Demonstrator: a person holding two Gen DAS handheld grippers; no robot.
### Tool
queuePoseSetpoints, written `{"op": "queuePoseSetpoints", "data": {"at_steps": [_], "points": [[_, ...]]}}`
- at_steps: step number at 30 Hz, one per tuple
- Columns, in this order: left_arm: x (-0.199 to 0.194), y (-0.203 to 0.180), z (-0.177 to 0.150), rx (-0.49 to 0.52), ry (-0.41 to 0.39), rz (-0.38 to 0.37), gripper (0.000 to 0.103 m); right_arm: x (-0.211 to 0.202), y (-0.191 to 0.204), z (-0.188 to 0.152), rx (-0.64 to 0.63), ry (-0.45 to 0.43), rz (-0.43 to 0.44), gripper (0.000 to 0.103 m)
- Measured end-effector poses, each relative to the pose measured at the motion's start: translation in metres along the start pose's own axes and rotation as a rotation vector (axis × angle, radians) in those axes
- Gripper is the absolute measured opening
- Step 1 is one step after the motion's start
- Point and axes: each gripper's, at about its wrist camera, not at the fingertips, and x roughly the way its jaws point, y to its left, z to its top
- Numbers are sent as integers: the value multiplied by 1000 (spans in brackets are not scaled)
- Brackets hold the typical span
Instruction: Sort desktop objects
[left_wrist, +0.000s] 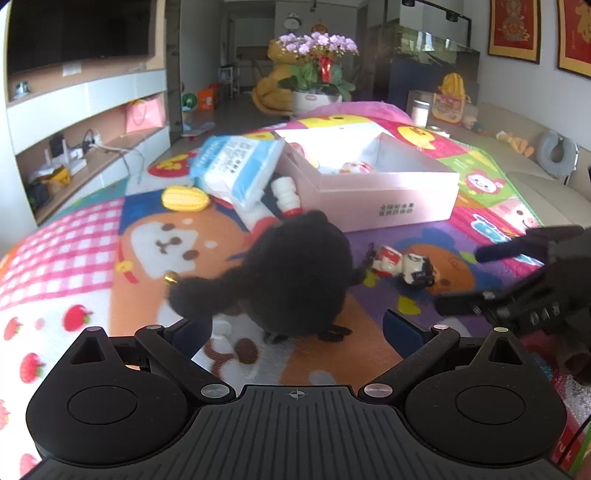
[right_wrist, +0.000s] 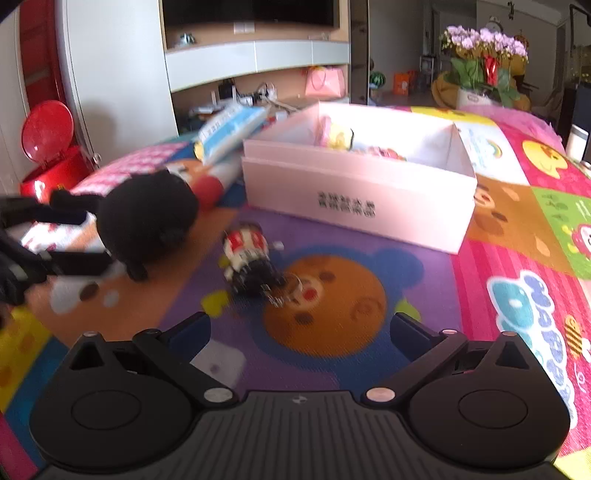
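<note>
A black plush toy (left_wrist: 295, 273) lies on the colourful play mat just ahead of my left gripper (left_wrist: 297, 332), whose jaws stand wide open around its near side without clearly touching it. The plush also shows in the right wrist view (right_wrist: 147, 221), between the left gripper's fingers (right_wrist: 79, 262). A small red, white and black toy figure (right_wrist: 247, 258) lies on the mat ahead of my right gripper (right_wrist: 301, 332), which is open and empty. It also shows in the left wrist view (left_wrist: 402, 266). An open pink box (left_wrist: 388, 192) holds a few small toys.
A blue and white tissue pack (left_wrist: 236, 166), a toy corn cob (left_wrist: 184, 198) and a white bottle with a red cap (left_wrist: 286, 197) lie left of the box. A red bin (right_wrist: 46, 155) stands beyond the mat's left edge. A flower pot (left_wrist: 317, 74) stands far behind.
</note>
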Motion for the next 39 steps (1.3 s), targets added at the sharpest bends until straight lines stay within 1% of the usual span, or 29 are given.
{"op": "queuePoseSetpoints", "data": {"at_steps": [2, 4, 5, 6, 8, 9, 10, 12, 14, 16, 17, 18, 19, 22, 25, 28, 30, 31, 33, 34, 35, 36, 37, 39], "points": [[0, 0, -1, -21, -6, -5, 101, 2, 1, 7, 17, -11, -2, 103], [-1, 2, -2, -43, -24, 15, 101, 7, 1, 13, 25, -15, -13, 103], [-4, 2, -3, -56, -37, 29, 101, 11, 2, 16, 24, -12, -35, 102], [-6, 3, -4, -67, -48, 40, 101, 14, 2, 18, 20, -12, -77, 102], [-10, 4, -6, -93, -58, 45, 101, 15, 3, 19, -4, -37, -195, 101], [-11, 5, -7, -105, -51, 28, 101, 15, 4, 18, -22, -55, -248, 101], [-9, 4, -7, -111, -41, 2, 101, 13, 3, 17, -30, -69, -275, 101], [-2, 0, -6, -108, -27, -31, 101, 8, -5, 16, -10, -77, -262, 101], [7, -6, -4, -77, -32, -32, 101, 2, -11, 14, 19, -81, -237, 101], [17, -11, 0, -55, -32, -16, 100, -3, -14, 11, 33, -91, -233, 101], [20, -13, 1, -52, -31, -11, 98, -4, -15, 9, 38, -93, -233, 101], [23, -14, 2, -49, -31, -3, 94, -5, -16, 7, 46, -90, -234, 101], [25, -15, 4, -42, -33, 5, 87, -5, -18, 5, 54, -84, -234, 101], [28, -16, 6, 5, -29, 1, 78, -3, -23, 0, 83, -64, -226, 101], [28, -13, 10, 109, -21, -11, 75, -2, -26, 0, 106, -61, -220, 101], [27, -7, 19, 246, -38, 26, 74, -1, -24, 0, 94, -51, -217, 101], [26, -6, 22, 352, -48, 39, 75, 0, -23, -1, 87, -53, -220, 101], [27, -5, 24, 380, -41, 35, 77, 0, -22, -2, 86, -54, -220, 101], [28, -1, 25, 376, -26, 34, 81, -1, -22, -2, 90, -58, -222, 103], [27, 1, 23, 354, -21, 37, 85, -1, -22, -2, 93, -60, -222, 103], [26, 2, 21, 325, -19, 40, 87, -1, -23, -2, 96, -62, -220, 103], [25, 2, 17, 296, -19, 37, 94, -2, -23, -3, 98, -64, -219, 103], [23, 3, 14, 261, -19, 32, 96, -2, -23, -3, 100, -67, -218, 103], [17, 3, 6, 183, -31, 33, 97, -2, -23, -3, 99, -68, -219, 103]]}}
